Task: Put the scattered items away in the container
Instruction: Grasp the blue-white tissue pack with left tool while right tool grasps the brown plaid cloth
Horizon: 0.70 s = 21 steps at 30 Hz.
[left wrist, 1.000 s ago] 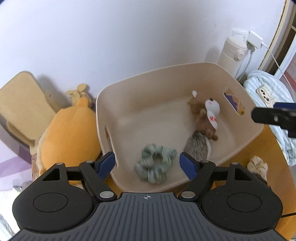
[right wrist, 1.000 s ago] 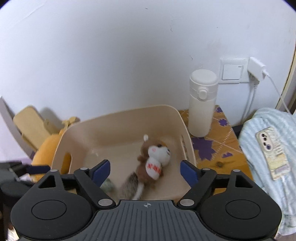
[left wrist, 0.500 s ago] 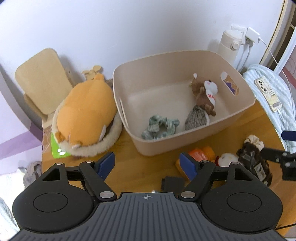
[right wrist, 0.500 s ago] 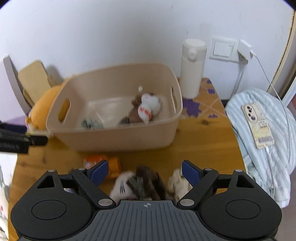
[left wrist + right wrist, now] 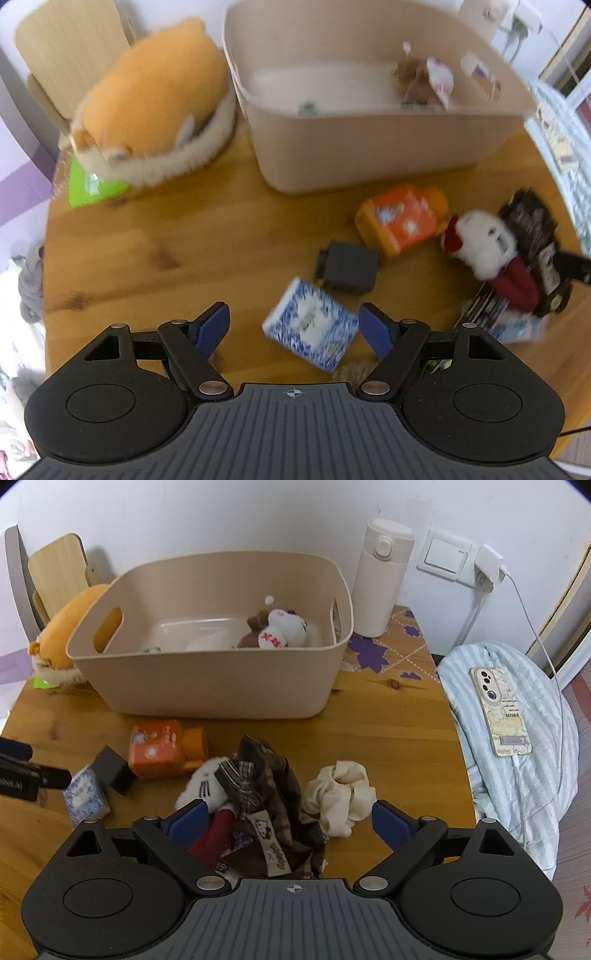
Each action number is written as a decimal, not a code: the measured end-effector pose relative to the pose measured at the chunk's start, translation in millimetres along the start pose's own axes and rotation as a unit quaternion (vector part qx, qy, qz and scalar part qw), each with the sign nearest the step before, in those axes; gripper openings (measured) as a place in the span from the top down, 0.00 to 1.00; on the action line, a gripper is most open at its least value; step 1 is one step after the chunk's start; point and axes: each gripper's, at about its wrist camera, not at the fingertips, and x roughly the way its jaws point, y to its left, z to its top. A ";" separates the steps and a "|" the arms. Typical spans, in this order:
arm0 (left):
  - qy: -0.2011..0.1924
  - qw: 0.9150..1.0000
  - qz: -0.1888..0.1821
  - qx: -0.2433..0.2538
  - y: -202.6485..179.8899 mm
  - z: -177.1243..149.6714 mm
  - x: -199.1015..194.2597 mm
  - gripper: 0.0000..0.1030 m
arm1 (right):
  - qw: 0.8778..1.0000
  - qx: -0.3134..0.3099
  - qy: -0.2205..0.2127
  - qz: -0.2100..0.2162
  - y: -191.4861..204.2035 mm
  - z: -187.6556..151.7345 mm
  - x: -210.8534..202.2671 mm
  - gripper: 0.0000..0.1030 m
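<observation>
A beige bin (image 5: 388,147) (image 5: 207,679) holds a brown-and-white plush (image 5: 280,629) and a green scrunchie (image 5: 308,107). Loose on the wooden table lie a blue-and-white tissue pack (image 5: 312,328) (image 5: 86,794), a dark grey box (image 5: 349,267) (image 5: 112,770), an orange pack (image 5: 400,219) (image 5: 160,747), a white-and-red plush (image 5: 487,251) (image 5: 205,784), a brown plaid item (image 5: 266,794) and a cream scrunchie (image 5: 341,799). My left gripper (image 5: 293,326) is open above the tissue pack. My right gripper (image 5: 288,816) is open over the plaid item.
An orange plush cushion (image 5: 151,96) and a green card (image 5: 92,184) lie left of the bin. A white flask (image 5: 382,576) stands behind it. A striped cloth with a charging phone (image 5: 502,710) is on the right. The table edge runs along the left.
Both grippers have pulled back from over the bin and dropped toward the loose items at the table front. Both stay open and empty.
</observation>
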 end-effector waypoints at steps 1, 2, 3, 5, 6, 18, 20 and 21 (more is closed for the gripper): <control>0.010 1.000 -0.003 -0.001 0.2 -1.7 4.8 0.24 | 1.000 -0.002 0.002 -0.001 -0.5 -0.8 2.4 0.06; 0.019 1.000 -0.007 -0.004 0.8 -3.1 9.3 0.24 | 1.000 -0.004 0.004 -0.002 -0.8 -1.5 4.5 0.06; 0.028 1.000 -0.010 -0.009 1.6 -4.5 13.4 0.24 | 1.000 -0.007 0.006 -0.002 -1.0 -2.2 6.7 0.06; 0.044 0.998 -0.017 -0.029 4.3 -6.7 20.9 0.24 | 1.000 -0.013 0.008 -0.006 -0.7 -3.5 11.5 0.06; 0.050 0.998 -0.021 -0.041 6.4 -7.4 24.2 0.24 | 1.000 -0.016 0.008 -0.007 -0.5 -3.9 13.3 0.06; 0.073 0.989 -0.014 -0.124 -0.7 -10.0 46.2 0.24 | 0.998 -0.055 0.019 -0.008 2.9 0.5 40.1 0.09; 0.072 0.990 0.000 -0.120 -6.8 -11.0 47.0 0.23 | 0.998 -0.055 0.025 -0.003 1.5 1.2 45.7 0.12; 0.070 0.990 0.007 -0.119 -9.7 -11.4 46.9 0.23 | 0.998 -0.054 0.029 0.001 0.7 1.5 48.0 0.14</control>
